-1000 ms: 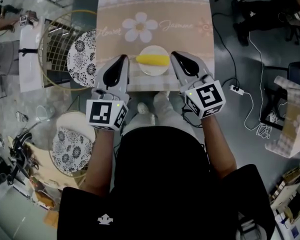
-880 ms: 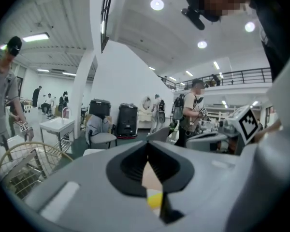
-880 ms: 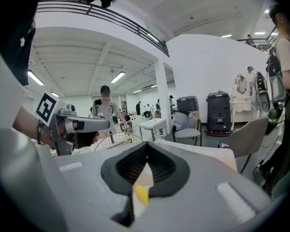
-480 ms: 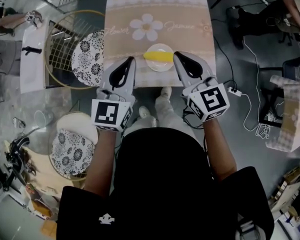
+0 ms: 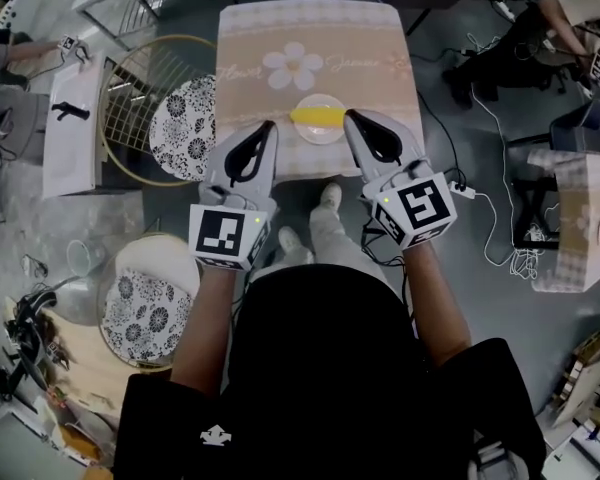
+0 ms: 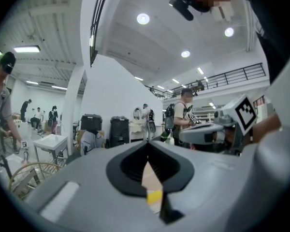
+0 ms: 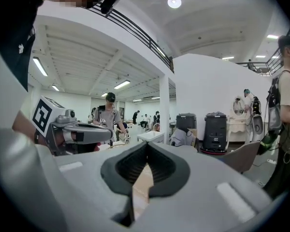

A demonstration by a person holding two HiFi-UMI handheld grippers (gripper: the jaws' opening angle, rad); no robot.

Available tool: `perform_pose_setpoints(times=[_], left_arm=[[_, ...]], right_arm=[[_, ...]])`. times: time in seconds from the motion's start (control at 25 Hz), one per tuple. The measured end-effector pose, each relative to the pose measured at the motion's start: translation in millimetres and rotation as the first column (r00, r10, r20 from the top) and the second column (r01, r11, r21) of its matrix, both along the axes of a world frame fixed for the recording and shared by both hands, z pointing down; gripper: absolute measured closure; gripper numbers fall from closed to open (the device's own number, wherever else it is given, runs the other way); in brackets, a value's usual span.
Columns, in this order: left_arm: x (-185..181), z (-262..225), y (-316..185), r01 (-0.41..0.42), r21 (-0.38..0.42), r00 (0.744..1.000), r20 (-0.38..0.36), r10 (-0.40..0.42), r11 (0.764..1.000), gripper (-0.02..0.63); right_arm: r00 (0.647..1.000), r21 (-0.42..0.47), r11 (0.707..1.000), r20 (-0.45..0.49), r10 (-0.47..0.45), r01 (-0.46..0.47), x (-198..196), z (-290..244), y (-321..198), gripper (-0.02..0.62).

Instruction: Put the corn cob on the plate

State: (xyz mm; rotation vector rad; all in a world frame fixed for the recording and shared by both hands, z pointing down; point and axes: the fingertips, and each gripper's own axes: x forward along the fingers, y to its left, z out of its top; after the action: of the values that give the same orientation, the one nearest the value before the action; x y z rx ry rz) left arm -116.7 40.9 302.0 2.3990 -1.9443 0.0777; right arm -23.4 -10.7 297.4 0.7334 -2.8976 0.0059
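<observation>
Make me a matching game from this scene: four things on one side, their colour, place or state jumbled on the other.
1 corn cob
2 plate
3 table
4 left gripper

A fingers closed, holding nothing
B flower printed on top
C yellow, lying on the plate
D pale, round, under the corn

Pairs: 1-C, 2-D, 3-B, 4-A

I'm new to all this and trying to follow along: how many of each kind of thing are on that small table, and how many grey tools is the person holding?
Yellow corn cob: 1
White plate: 1
Grey hand-held grippers: 2, the left gripper and the right gripper
Total: 4
</observation>
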Motion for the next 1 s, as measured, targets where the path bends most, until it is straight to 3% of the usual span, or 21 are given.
perform_pose_setpoints(times=[0.44,1.0], left_arm=[[14.5,-15.5,37.2,-0.050,0.014,0.998,0.042,0.049,0.999,0.597],[49.1,-51.0,54.7,-0.081,0.064,0.992,0.102,0.074,0.995,0.597]], right_arm=[[1.000,0.049,0.999,0.025,-0.004,0.002,-2.0,-22.7,53.5,0.592],[0.995,0.071,0.997,0.103,-0.010,0.003,21.5,-51.7,74.4,0.593]])
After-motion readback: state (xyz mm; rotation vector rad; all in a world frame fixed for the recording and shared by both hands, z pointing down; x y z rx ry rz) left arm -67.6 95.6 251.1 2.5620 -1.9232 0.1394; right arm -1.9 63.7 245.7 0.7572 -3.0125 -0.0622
